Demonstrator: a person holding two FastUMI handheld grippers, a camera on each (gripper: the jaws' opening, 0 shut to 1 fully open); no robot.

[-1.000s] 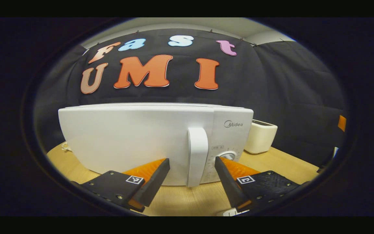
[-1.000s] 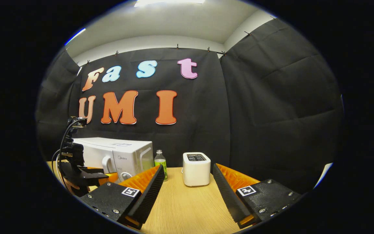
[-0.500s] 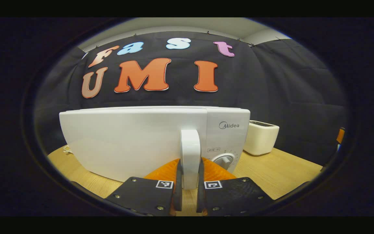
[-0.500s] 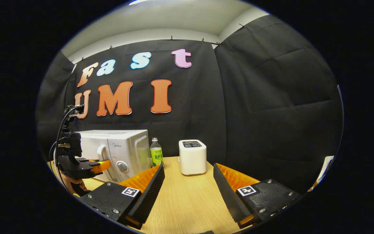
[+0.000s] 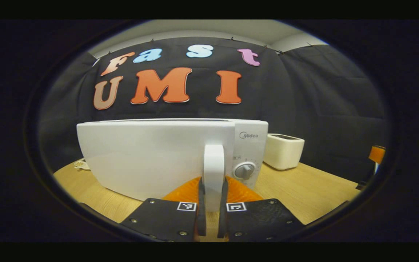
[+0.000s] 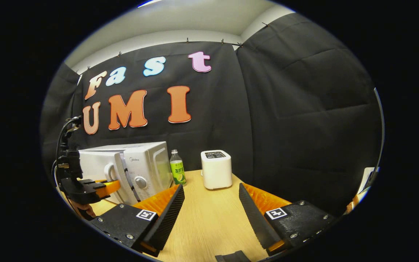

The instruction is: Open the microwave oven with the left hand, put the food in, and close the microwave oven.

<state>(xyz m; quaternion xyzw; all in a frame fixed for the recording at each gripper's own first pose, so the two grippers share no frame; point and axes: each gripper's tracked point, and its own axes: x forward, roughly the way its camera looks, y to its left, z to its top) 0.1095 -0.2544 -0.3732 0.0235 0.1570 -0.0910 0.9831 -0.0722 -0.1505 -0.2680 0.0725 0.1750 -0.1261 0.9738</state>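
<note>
The white microwave (image 5: 151, 156) stands on the wooden table (image 5: 296, 185). Its door is slightly ajar, and a gap shows at the door edge (image 6: 122, 178) in the right gripper view. My left gripper (image 5: 213, 189) is shut on the upright white door handle (image 5: 214, 160), one finger on each side. From the right gripper view, the left gripper (image 6: 113, 185) is seen at the handle, with a hand under it. My right gripper (image 6: 211, 187) hangs open over the table, well right of the microwave (image 6: 147, 163), with nothing between its fingers.
A green-labelled bottle (image 6: 177, 169) stands beside the microwave's right side. A white toaster (image 6: 215, 169) sits further right near the back wall. A small dark object (image 6: 233, 256) lies at the table's near edge. A white cable (image 5: 81, 165) lies left of the microwave.
My left gripper closed on the door handle, then drew the door slightly ajar. The right gripper stayed open and drifted a little.
</note>
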